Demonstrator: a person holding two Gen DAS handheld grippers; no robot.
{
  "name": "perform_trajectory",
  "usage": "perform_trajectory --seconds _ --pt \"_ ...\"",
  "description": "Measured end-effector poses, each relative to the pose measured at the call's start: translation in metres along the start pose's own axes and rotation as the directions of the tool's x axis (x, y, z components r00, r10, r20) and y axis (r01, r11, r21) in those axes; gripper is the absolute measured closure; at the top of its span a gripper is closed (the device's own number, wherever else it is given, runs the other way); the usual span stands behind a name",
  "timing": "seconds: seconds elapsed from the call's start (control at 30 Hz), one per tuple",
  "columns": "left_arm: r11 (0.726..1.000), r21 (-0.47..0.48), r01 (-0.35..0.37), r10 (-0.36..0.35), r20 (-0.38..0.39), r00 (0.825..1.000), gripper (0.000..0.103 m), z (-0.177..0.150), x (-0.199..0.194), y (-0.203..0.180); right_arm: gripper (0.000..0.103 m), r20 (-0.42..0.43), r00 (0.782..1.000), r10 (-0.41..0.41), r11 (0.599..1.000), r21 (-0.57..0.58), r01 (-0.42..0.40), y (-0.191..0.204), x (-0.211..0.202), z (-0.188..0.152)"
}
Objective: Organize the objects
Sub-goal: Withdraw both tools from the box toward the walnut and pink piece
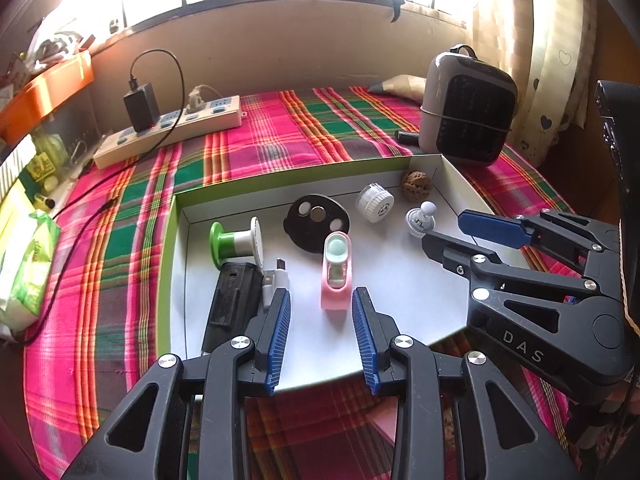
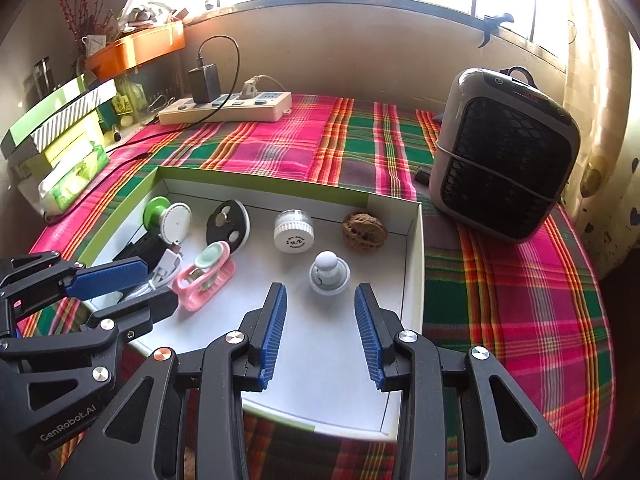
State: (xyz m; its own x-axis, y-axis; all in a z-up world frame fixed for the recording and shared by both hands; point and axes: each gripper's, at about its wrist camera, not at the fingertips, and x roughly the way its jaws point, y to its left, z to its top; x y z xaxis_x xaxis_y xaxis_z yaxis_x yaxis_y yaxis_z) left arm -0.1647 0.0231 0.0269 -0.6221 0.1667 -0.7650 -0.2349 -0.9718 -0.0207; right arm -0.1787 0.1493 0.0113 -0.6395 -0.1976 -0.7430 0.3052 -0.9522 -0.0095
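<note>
Item: pink dispenser (image 1: 336, 270) in white tray (image 1: 400, 304); looks light, stiff, slick plastic. I'd grip its narrow sides. My left tongs (image 1: 322, 334) and right tongs (image 2: 320, 332) stand apart, empty.

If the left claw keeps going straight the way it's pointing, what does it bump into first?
Most likely the pink tape dispenser. It lies in the white tray right ahead of the left claw, between its open fingers. How far off it is is hard to judge.
</note>
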Motion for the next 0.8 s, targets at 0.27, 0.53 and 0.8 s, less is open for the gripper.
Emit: perform_trajectory --seconds 0.27,0.53,0.8 --pt "1.000 -0.009 -0.004 0.005 0.027 1.000 0.073 -0.011 -0.015 0.001 0.066 0.025 1.000 0.005 1.000 0.012 -0.005 0.006 -0.016 -0.009" --pt "1.000 -0.030 -0.002 0.004 0.060 0.998 0.073 -0.024 -0.034 0.004 0.062 0.065 0.998 0.010 1.000 0.023 -0.011 0.010 -0.040 -0.023" --pt "0.999 -0.034 -0.008 0.011 0.065 0.998 0.073 -0.039 -0.045 0.004 0.061 0.080 0.997 0.019 1.000 0.015 -0.020 0.019 -0.053 -0.037"
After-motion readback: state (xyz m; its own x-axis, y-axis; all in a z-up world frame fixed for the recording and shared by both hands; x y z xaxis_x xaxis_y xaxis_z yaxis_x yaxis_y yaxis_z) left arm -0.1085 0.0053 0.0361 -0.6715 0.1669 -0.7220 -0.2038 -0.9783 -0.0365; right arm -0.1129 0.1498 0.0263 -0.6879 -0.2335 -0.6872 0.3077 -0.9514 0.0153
